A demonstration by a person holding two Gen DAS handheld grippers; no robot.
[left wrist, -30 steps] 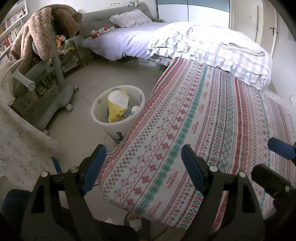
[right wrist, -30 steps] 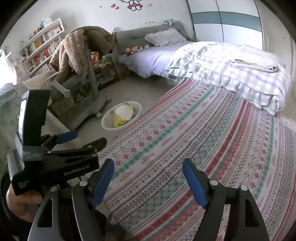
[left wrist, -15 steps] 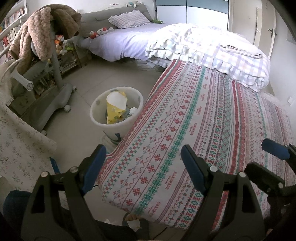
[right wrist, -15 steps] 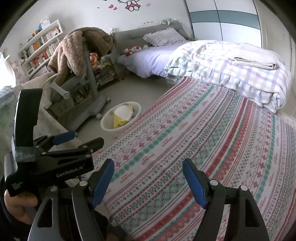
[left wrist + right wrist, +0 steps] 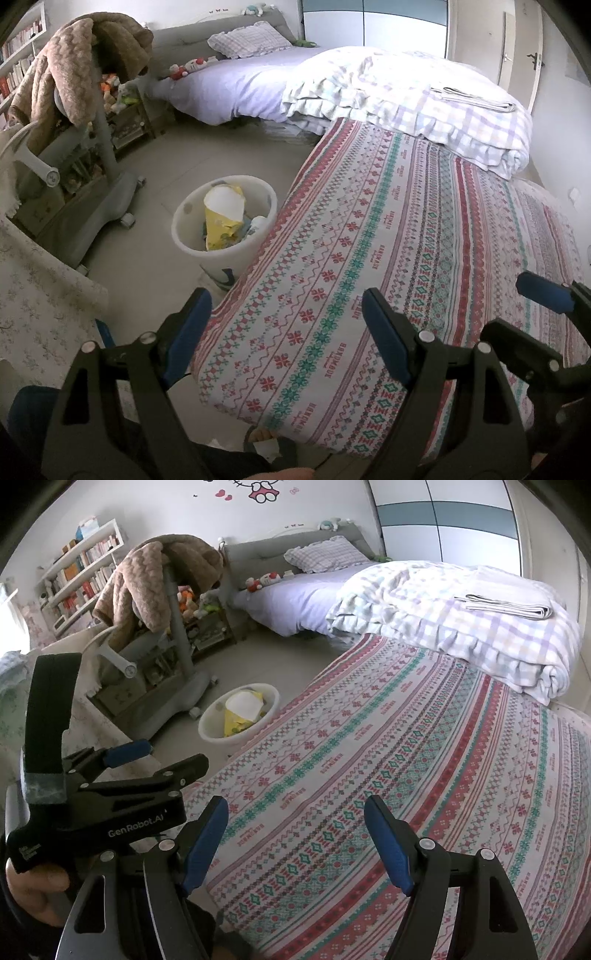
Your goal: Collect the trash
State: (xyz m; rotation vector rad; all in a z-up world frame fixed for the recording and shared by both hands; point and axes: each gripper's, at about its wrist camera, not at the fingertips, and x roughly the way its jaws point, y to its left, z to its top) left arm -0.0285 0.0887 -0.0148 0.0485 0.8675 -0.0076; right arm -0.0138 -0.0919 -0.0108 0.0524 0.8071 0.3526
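A white trash bin (image 5: 184,236) stands on the floor against the side of the patterned mattress (image 5: 406,240). It holds a crumpled yellow packet (image 5: 221,218) and other scraps. The right wrist view shows the same bin (image 5: 210,731) and yellow packet (image 5: 240,716). My left gripper (image 5: 285,299) hovers open over the mattress's near corner, nothing between its blue pads. My right gripper (image 5: 297,808) is open and empty too, above the mattress further right. Each gripper shows in the other's view: the right gripper (image 5: 532,317) at the right edge, the left gripper (image 5: 159,760) at the left.
A grey chair (image 5: 96,177) draped with a brown blanket (image 5: 74,66) stands left of the bin. A bed with a folded checked quilt (image 5: 424,99) lies beyond the mattress. Floral fabric (image 5: 40,302) fills the near left. Something small and white (image 5: 266,448) lies below the mattress corner.
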